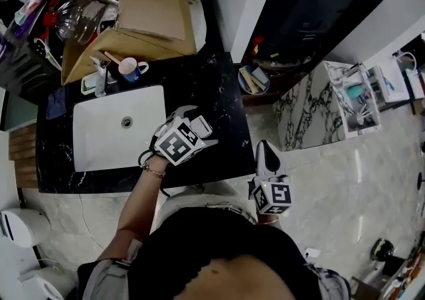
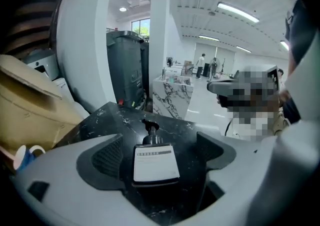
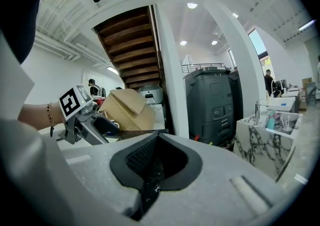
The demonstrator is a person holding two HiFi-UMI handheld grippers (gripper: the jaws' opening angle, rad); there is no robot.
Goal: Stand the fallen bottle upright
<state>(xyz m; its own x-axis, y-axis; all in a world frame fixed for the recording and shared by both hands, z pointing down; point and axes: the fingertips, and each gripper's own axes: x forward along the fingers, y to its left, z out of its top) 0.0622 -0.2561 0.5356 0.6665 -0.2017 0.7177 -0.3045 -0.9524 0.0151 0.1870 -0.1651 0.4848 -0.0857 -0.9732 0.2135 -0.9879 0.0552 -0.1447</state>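
A dark pump bottle [image 2: 155, 162] with a white label lies on its side on the black marble counter [image 2: 105, 120], its pump head pointing away from me. My left gripper [image 2: 160, 151] is open, with one jaw on each side of the bottle and a gap at both sides. In the head view the left gripper [image 1: 196, 125] sits over the counter just right of the sink and hides the bottle. My right gripper [image 1: 267, 152] hangs off the counter's right edge, near the person's body. In its own view the right gripper [image 3: 154, 162] is shut on nothing.
A white sink [image 1: 99, 139] fills the counter's left half. A blue mug [image 1: 131, 70] and a cardboard box [image 1: 146, 6] stand behind it. A dark grey bin [image 2: 125, 65] and a marble-patterned stand [image 1: 312, 106] are beyond the counter's right end.
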